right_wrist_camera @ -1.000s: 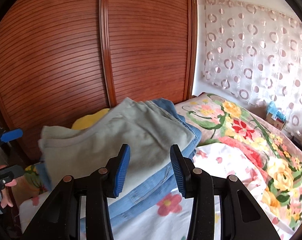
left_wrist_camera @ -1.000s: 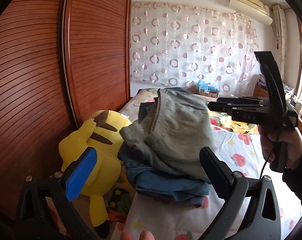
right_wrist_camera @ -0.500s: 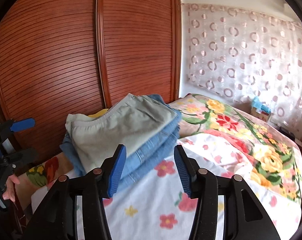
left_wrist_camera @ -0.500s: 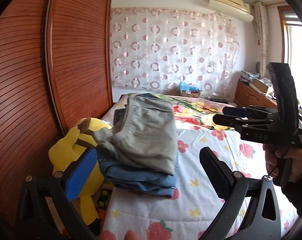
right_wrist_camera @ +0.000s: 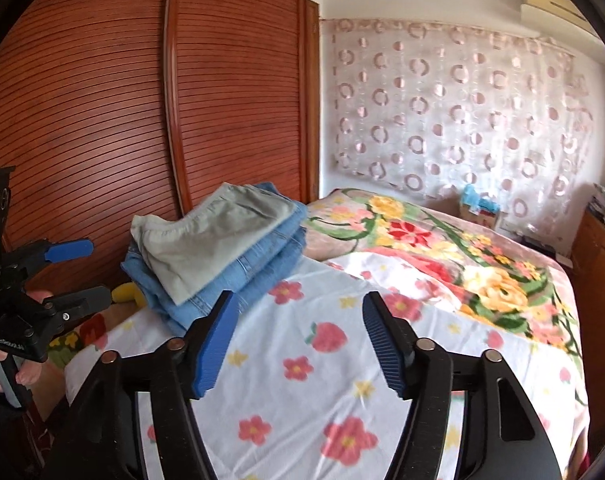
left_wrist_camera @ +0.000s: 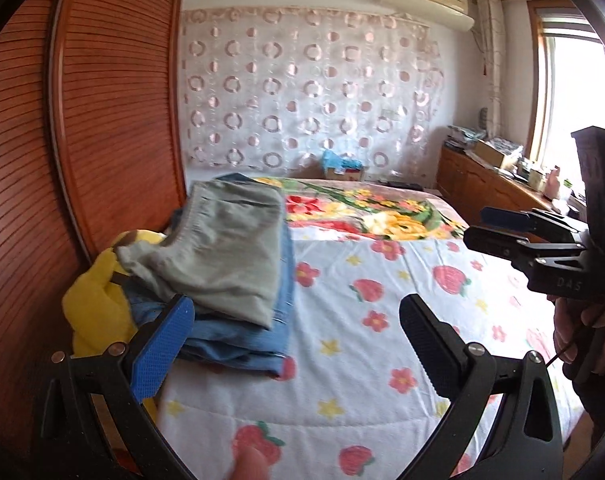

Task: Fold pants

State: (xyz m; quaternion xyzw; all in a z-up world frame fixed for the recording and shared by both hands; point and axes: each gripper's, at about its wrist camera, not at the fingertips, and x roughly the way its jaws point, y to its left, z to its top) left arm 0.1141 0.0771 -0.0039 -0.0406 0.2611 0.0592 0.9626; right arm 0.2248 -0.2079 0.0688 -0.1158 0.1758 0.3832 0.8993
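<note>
As far as both views show, progress: the grey pants (right_wrist_camera: 214,236) lie folded, nothing visibly left to fold.
Pants position: atop folded jeans (right_wrist_camera: 262,264) at the bed's (right_wrist_camera: 342,380) edge, beside a yellow plush toy (left_wrist_camera: 98,300).
Left gripper (left_wrist_camera: 290,344): jaws spread, empty, held near the stack, apart from it.
Right gripper (right_wrist_camera: 298,340): jaws released, empty, held over the bed.

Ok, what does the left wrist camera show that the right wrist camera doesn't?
Only the left wrist view shows the window, the open right gripper from the side, and most of the yellow plush. Only the right wrist view shows the open left gripper from the side and the whole wardrobe. Both show the grey pants folded on the jeans, the bed and the curtain.
</note>
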